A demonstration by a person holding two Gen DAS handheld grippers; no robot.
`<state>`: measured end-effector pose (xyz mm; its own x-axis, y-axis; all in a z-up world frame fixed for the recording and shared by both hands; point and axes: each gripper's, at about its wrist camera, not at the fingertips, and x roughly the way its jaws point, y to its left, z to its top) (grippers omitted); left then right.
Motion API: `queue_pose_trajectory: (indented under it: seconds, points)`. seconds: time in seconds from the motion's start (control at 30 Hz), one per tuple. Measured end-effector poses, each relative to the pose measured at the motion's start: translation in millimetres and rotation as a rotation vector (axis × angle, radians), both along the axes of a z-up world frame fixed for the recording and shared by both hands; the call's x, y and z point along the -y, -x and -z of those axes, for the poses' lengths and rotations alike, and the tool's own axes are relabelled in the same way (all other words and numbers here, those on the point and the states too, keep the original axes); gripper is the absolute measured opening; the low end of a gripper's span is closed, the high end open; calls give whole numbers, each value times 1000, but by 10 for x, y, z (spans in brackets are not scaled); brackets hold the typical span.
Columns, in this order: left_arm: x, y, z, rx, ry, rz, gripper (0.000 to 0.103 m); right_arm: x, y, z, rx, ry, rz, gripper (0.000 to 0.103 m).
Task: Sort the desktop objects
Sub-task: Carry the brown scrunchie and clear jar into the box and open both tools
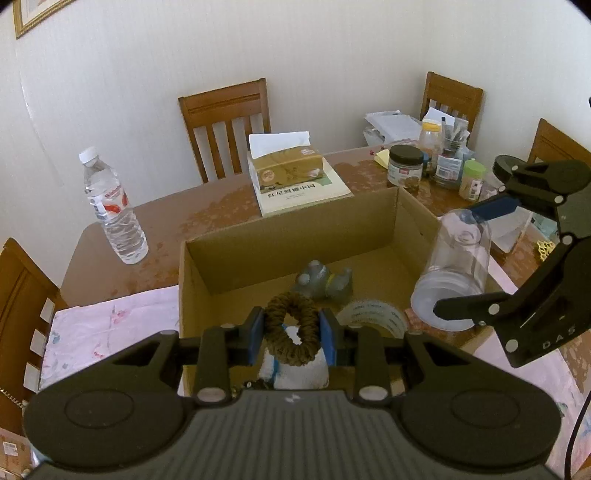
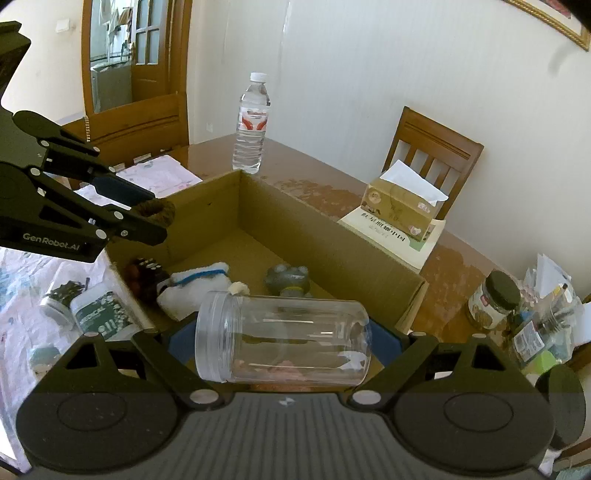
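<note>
though clamped, brown ruffled scrunchie (image 1: pixel 291 332)

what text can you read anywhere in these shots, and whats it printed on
"GenRobot.AI": white print on the side of the left gripper.
"DAS": partial lettering on the body of the right gripper.
Book under the tissue box: a line of Chinese characters on its edge, too blurred to quote.
Water bottle: red and white label, unreadable.
Dark-lidded jar and dark green container: labels too small to read.

Tape roll (image 1: pixel 373 317) partly hidden behind left gripper (image 1: pixel 291 334); picture frame (image 1: pixel 33 14) cut off.
</note>
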<state>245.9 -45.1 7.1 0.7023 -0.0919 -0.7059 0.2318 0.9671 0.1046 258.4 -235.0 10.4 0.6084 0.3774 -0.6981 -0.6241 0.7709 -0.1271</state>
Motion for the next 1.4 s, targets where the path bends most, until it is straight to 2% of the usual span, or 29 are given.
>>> queue_pose_trajectory:
  seconds: [0.43, 0.67, 0.77, 0.8, 0.83, 0.87, 0.93, 1.4]
  points:
    - [-3, -350, 88, -25, -5, -23, 31, -25, -464, 103, 7, 7, -10, 95]
    - [2, -510, 137, -36, -11, -23, 32, 5, -538, 162, -10, -1, -5, 99]
    - [14, -559, 153, -34, -16, -21, 40, 14, -532, 176, -14, -2, -5, 99]
    - [22, -574, 157, -37, -16, -18, 53, 17, -530, 175, -16, -3, -4, 99]
    - [34, -587, 161, -41, -19, -15, 72, 18, -530, 172, -17, -5, -4, 99]
    - [41, -590, 158, -37, -24, -18, 78, 21, -534, 168, -18, -7, -3, 99]
    - [60, -569, 144, -17, -30, -13, 80, 32, -526, 163, -18, -7, -1, 99]
    - [35, -308, 31, -20, -43, -26, 85, 61, -397, 128, -13, -19, 1, 99]
